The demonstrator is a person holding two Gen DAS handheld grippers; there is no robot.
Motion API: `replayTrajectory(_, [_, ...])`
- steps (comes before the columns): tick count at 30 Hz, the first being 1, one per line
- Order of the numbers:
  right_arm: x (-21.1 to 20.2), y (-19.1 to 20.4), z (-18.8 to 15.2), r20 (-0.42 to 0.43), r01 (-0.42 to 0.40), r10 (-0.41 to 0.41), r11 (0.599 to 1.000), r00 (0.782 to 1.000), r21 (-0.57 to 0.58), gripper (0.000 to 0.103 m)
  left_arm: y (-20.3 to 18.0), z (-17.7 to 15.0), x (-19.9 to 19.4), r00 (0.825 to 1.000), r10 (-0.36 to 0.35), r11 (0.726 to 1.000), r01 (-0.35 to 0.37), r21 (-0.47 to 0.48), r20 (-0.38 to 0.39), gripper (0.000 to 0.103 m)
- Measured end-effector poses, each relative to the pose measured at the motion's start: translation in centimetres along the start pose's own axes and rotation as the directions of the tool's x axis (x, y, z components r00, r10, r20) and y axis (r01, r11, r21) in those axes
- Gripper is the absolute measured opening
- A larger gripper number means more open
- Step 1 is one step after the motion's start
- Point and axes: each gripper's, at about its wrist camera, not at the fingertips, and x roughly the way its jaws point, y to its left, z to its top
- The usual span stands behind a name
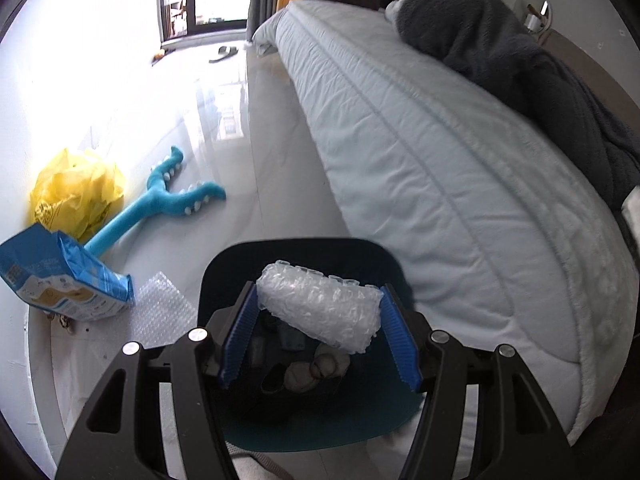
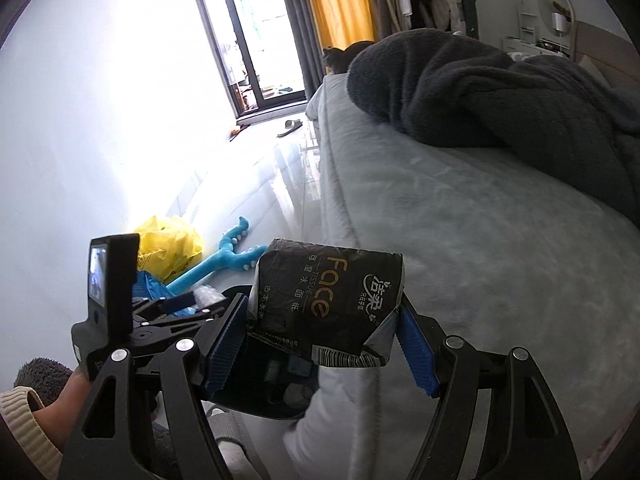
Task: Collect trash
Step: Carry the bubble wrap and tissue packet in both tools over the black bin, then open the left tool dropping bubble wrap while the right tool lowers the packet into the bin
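Observation:
My left gripper (image 1: 318, 304) is shut on a roll of clear bubble wrap (image 1: 320, 312) and holds it right above a dark blue trash bin (image 1: 224, 280) with several scraps inside. My right gripper (image 2: 324, 316) is shut on a black tissue pack marked "Face" (image 2: 328, 300), held above the same bin (image 2: 260, 404) next to the bed. The left gripper's body and its camera (image 2: 112, 272) show at the left of the right wrist view. On the floor lie a blue package (image 1: 60, 284), a flat sheet of bubble wrap (image 1: 168, 312) and a crumpled yellow plastic bag (image 1: 76, 192).
A bed with a pale quilt (image 1: 420, 168) and a dark grey blanket (image 1: 520, 64) fills the right side. A blue plush toy (image 1: 160, 200) lies on the glossy floor by the white wall. A slipper (image 1: 224, 53) lies near the far glass door.

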Motion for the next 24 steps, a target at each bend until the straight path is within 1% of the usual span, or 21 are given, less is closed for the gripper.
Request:
replayTrajectory(5, [1.8, 2.1, 0.4, -0.022, -0.016, 0.015, 0.999, 1.000, -0.029, 0.073, 1.6, -0.8, 1.5, 0.997, 0.006, 1.000, -0.006, -0.004, -0.077, 0.064])
replayTrajectory(8, [2.7, 3.0, 0.6, -0.033, -0.020, 0.018, 0.999, 0.999, -0.044, 0.073, 2.4, -1.4, 2.2, 0.993, 0.011, 1.000, -0.011, 0.002, -0.117, 0.065])
replayTrajectory(10, [3.3, 3.4, 0.6, -0.046, -0.023, 0.021, 0.999, 0.999, -0.044, 0.073, 3.0, -1.8, 2.6, 0.990, 0.009, 1.000, -0.010, -0.010, -0.143, 0.066])
replayTrajectory(11, [3.5, 3.7, 0.6, -0.052, -0.024, 0.021, 0.999, 0.998, -0.043, 0.073, 3.4, -2.0, 2.7, 0.989, 0.007, 1.000, -0.010, -0.015, -0.147, 0.068])
replayTrajectory(13, [4.1, 3.9, 0.6, -0.064, -0.025, 0.022, 0.999, 0.998, -0.041, 0.073, 4.1, -2.1, 2.6, 0.990, 0.010, 1.000, -0.013, -0.022, -0.141, 0.075])
replayTrajectory(17, [5.5, 4.8, 0.4, -0.104, -0.027, 0.022, 0.999, 0.994, -0.047, 0.073, 5.2, -2.1, 1.8, 0.993, 0.003, 0.999, -0.008, -0.036, -0.119, 0.083])
replayTrajectory(19, [6.3, 5.1, 0.3, -0.124, -0.026, 0.019, 0.998, 0.992, -0.054, 0.073, 5.7, -2.1, 1.4, 0.994, 0.002, 0.999, -0.007, -0.044, -0.109, 0.085])
replayTrajectory(20, [6.8, 5.3, 0.3, -0.134, -0.026, 0.019, 0.998, 0.991, -0.055, 0.073, 6.1, -2.1, 1.1, 0.995, -0.001, 0.999, -0.004, -0.051, -0.100, 0.088])
replayTrajectory(24, [8.5, 5.6, 0.1, -0.175, -0.032, 0.024, 0.998, 0.984, -0.046, 0.073, 7.3, -1.8, -0.6, 0.999, 0.011, 0.998, -0.013, -0.056, -0.031, 0.089])
